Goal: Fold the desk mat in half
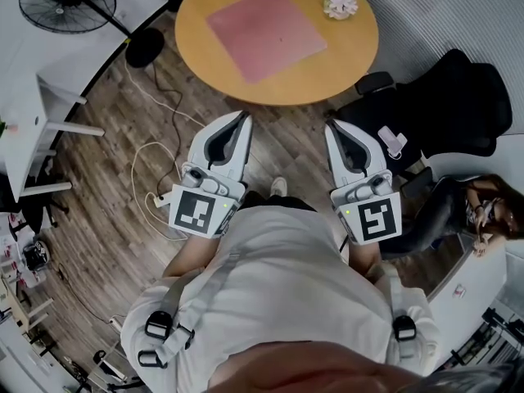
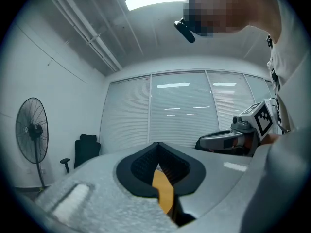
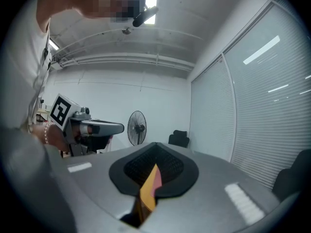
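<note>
While the pink desk mat lies flat and unfolded on the round wooden table at top centre, the 2 grippers, left gripper and right gripper, hang below its near edge, jaws closed and empty. Flowers sit just beside the mat's upper-right corner. An office chair crowds the right, a fan stands upper left, and cables trail on the floor at left.

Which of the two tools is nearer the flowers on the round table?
The right tool: the flowers sit at the far right edge of the table, on its side; the left tool stands further off.
</note>
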`<state>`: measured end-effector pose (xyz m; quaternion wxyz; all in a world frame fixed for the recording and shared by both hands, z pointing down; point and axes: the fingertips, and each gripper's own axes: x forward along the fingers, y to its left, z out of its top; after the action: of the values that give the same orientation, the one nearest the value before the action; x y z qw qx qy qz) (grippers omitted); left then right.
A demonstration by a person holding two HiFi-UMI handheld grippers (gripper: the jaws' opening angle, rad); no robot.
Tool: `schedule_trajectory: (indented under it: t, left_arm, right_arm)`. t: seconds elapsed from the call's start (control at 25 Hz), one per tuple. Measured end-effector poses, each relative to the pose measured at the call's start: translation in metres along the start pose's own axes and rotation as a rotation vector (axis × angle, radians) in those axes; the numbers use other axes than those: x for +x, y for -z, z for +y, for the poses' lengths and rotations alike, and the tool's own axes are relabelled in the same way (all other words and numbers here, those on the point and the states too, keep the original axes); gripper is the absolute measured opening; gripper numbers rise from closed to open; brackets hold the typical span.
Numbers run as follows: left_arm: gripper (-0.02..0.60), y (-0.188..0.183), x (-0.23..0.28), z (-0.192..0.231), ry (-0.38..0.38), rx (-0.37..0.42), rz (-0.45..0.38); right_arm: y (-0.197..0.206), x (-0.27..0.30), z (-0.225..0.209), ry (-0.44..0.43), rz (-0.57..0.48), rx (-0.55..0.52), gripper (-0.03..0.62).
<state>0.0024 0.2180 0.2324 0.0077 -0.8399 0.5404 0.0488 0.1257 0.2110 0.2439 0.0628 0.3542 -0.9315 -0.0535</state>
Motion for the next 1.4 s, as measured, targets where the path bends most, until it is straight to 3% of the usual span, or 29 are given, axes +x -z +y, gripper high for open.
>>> schedule_trajectory:
  t: [0.28,0.48,0.72,0.92,1.4]
  left_arm:
    - [0.003,0.011,0.014,-0.004,-0.005,0.002,0.042]
    - [0.003,0.019,0.022,-0.005,0.002,-0.003,0.057]
    - [0.003,0.025,0.030,0.001,0.005,-0.002,0.064]
    - [0.005,0.026,0.039,0.014,0.003,-0.002,0.066]
    - [0.004,0.029,0.075,0.072,-0.002,-0.003,0.060]
  right_arm:
    - [-0.001,0.002,-0.015,0.001,-0.008,0.038,0.005]
    - [0.013,0.002,-0.024,0.000,0.002,0.006,0.005]
    - [0.009,0.013,-0.028,0.011,-0.010,0.065,0.005]
    - [0.011,0.028,-0.036,0.004,-0.020,0.021,0.005]
    - [0.008,0.096,-0.050,-0.005,-0.007,0.047,0.005]
